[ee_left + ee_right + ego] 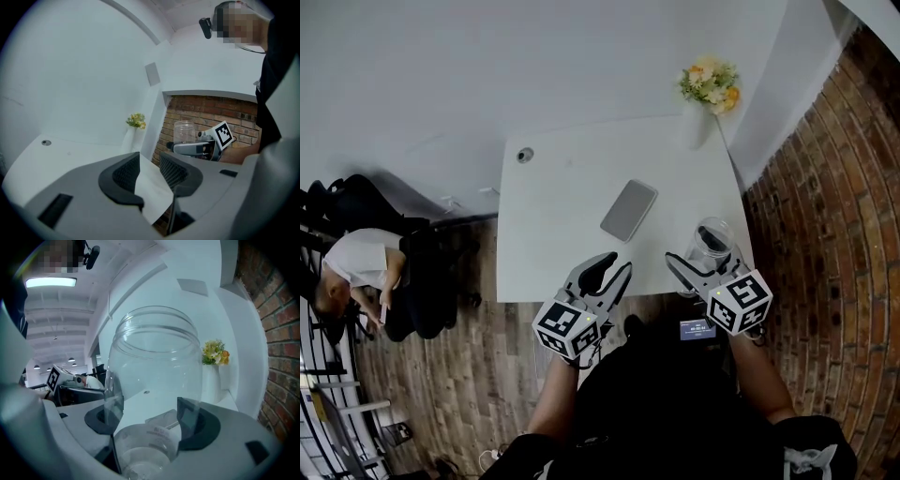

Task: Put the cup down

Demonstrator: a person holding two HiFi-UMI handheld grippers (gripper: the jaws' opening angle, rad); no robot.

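Note:
A clear, wide-mouthed cup (712, 240) stands upright over the near right corner of the white table (572, 187). My right gripper (705, 256) is shut on its lower part. In the right gripper view the cup (154, 380) fills the space between the two pads and both press on its sides. Whether its base rests on the table I cannot tell. My left gripper (607, 265) hovers at the table's near edge, left of the cup, its jaws a little apart with nothing between them. The left gripper view shows that gap (149, 169) and the cup (183, 132) beyond it.
A grey phone (629, 210) lies mid-table, left of the cup. A white vase of flowers (710, 84) stands at the far right corner, a small round disc (524, 155) at the far left. A brick wall (825, 187) runs close on the right. A person (366, 267) sits far left.

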